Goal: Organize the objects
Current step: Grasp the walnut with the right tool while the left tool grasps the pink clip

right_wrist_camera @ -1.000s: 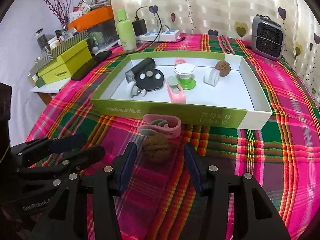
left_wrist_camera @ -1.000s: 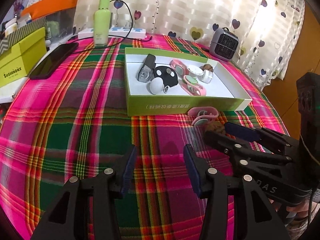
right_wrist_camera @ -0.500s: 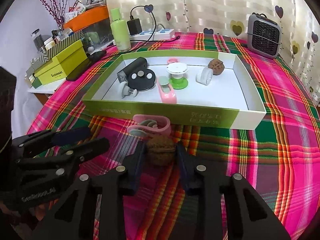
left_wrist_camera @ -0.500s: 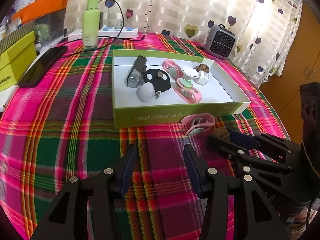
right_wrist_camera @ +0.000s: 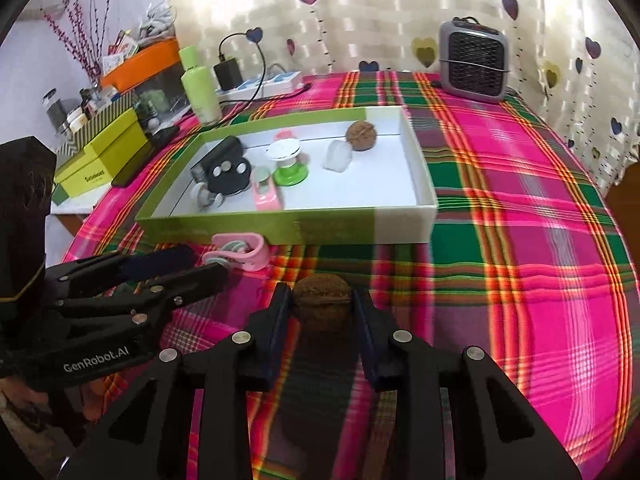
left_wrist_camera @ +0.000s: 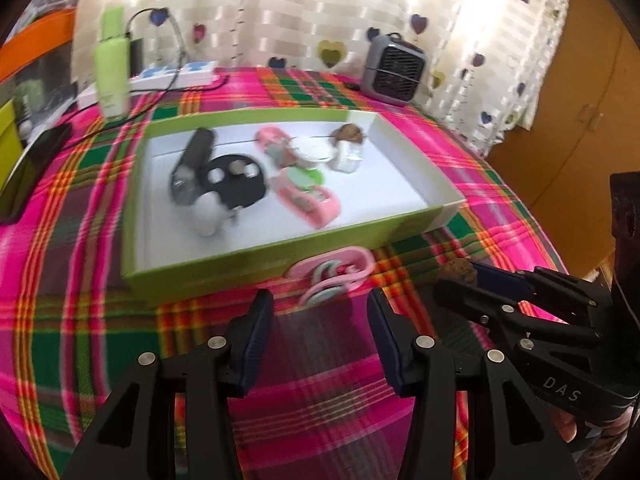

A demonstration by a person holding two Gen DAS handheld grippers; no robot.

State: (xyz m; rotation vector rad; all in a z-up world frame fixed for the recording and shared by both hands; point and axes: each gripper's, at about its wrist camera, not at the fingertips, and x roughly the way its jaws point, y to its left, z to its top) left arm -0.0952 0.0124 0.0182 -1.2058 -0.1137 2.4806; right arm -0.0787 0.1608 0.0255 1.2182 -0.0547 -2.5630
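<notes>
Since a moment ago your right claw [right_wrist_camera: 322, 312] has pinched the walnut [right_wrist_camera: 322, 302] just before the green tray [right_wrist_camera: 256, 229], ready to carry in, while your left claw [left_wrist_camera: 320, 334], spread and empty, nears the pink clip [left_wrist_camera: 334, 274].

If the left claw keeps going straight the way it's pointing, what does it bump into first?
Probably the pink clip lying on the tablecloth, just ahead of the open left claw. Right behind it stands the near wall of the green tray. Depth is hard to judge in this blurred view.
</notes>
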